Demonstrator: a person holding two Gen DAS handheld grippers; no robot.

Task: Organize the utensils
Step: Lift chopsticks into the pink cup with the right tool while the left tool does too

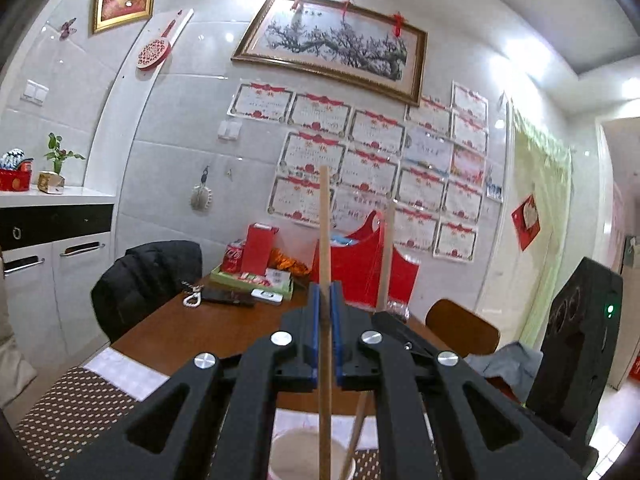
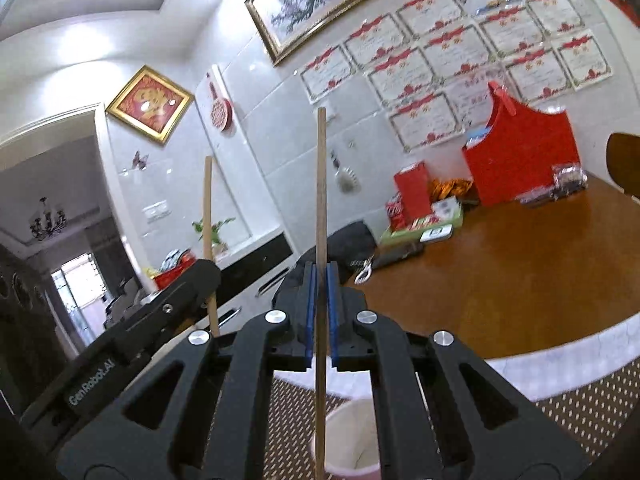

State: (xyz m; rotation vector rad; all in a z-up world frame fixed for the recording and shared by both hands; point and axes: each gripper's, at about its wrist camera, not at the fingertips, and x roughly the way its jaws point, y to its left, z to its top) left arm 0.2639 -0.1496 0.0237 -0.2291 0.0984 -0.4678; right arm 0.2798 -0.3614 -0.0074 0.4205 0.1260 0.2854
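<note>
A pale wooden chopstick (image 1: pixel 325 280) is standing upright above the pink-rimmed cup (image 1: pixel 298 454), the left tool (image 1: pixel 327 304) pinching it; the right tool (image 2: pixel 320 300) is pinching a darker chopstick (image 2: pixel 321 240), its lower end cut off

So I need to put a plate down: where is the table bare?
The brown table is bare between the red box and the marbled edge strip. It is crowded along the wall by the green tray, and the cup takes the dotted mat.
</note>
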